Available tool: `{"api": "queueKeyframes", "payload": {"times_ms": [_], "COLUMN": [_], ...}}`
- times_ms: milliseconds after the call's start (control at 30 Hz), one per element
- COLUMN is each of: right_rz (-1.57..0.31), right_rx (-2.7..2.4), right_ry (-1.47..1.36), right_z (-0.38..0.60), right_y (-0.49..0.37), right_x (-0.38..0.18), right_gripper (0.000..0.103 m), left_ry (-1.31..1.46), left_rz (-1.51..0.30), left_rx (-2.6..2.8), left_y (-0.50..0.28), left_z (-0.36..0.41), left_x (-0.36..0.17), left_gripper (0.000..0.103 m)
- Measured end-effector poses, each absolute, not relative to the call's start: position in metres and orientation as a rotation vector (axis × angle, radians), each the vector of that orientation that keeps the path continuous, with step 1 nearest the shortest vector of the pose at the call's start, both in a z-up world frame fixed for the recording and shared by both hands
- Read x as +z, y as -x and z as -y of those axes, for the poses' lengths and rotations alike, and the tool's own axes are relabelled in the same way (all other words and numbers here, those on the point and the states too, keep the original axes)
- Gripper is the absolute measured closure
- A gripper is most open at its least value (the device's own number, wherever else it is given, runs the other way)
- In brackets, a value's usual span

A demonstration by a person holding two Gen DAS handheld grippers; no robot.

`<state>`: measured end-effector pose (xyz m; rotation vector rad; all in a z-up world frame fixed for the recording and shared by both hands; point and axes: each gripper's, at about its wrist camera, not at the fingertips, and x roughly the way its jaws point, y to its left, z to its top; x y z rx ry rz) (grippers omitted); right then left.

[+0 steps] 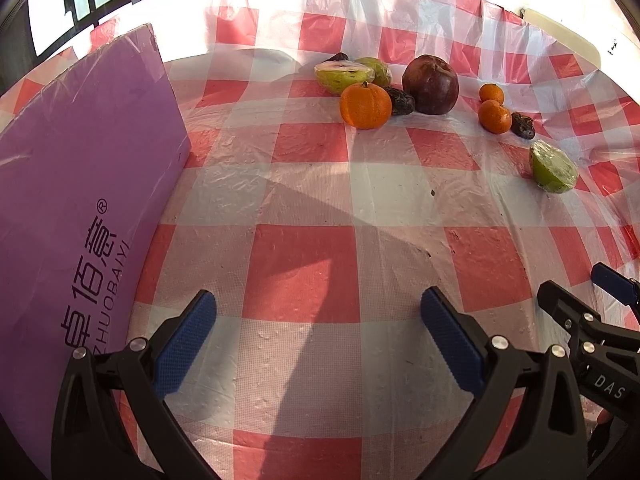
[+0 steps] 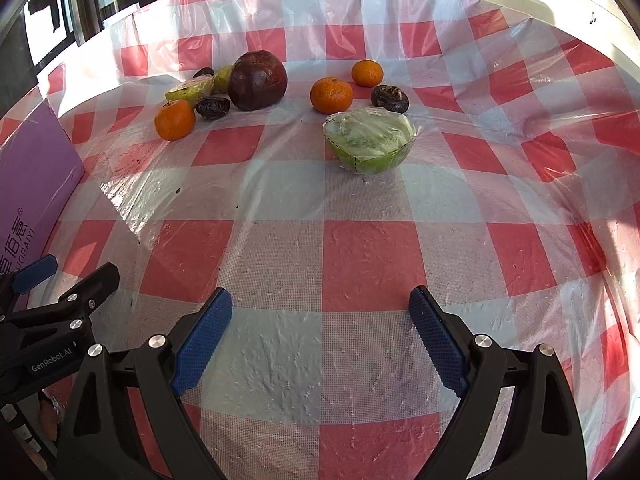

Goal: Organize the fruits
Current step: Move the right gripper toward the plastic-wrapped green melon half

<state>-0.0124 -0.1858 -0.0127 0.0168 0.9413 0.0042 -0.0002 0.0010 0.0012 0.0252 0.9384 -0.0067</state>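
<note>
Fruit lies at the far side of the checked table. A dark red apple (image 1: pixel 431 85) (image 2: pixel 258 80) sits beside a mandarin (image 1: pixel 365 105) (image 2: pixel 175 119), a dark date (image 1: pixel 400 101) (image 2: pixel 213 107) and a wrapped green half fruit (image 1: pixel 343 75) (image 2: pixel 191 89). Further right are two small mandarins (image 1: pixel 495 116) (image 2: pixel 331 95), another date (image 1: pixel 524 125) (image 2: pixel 390 98) and a second wrapped green half (image 1: pixel 553 167) (image 2: pixel 370 140). My left gripper (image 1: pixel 318 316) hovers open and empty near the front edge. Beside it, my right gripper (image 2: pixel 320 312) is open and empty too.
A purple box (image 1: pixel 80 208) (image 2: pixel 32 184) with printed lettering stands at the left, close to my left gripper. The red-and-white cloth (image 1: pixel 304 264) is covered by wrinkled clear plastic. A window lies beyond the far table edge.
</note>
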Motion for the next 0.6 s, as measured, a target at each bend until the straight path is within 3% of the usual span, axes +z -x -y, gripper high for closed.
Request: {"api": "queueKeyframes", "payload": {"times_ms": [600], "right_rz": [-0.937], "right_rx": [0.011], "right_ry": [-0.01], "right_z": [0.204], "right_y": [-0.023], "right_x": [-0.013], "right_gripper": [0.016], "left_ry": [-0.023], "left_rz": [-0.939], "left_rx": [-0.002], "left_y": [-0.003], "left_z": [-0.001], "left_x": [0.002], "left_gripper": [0.001]}}
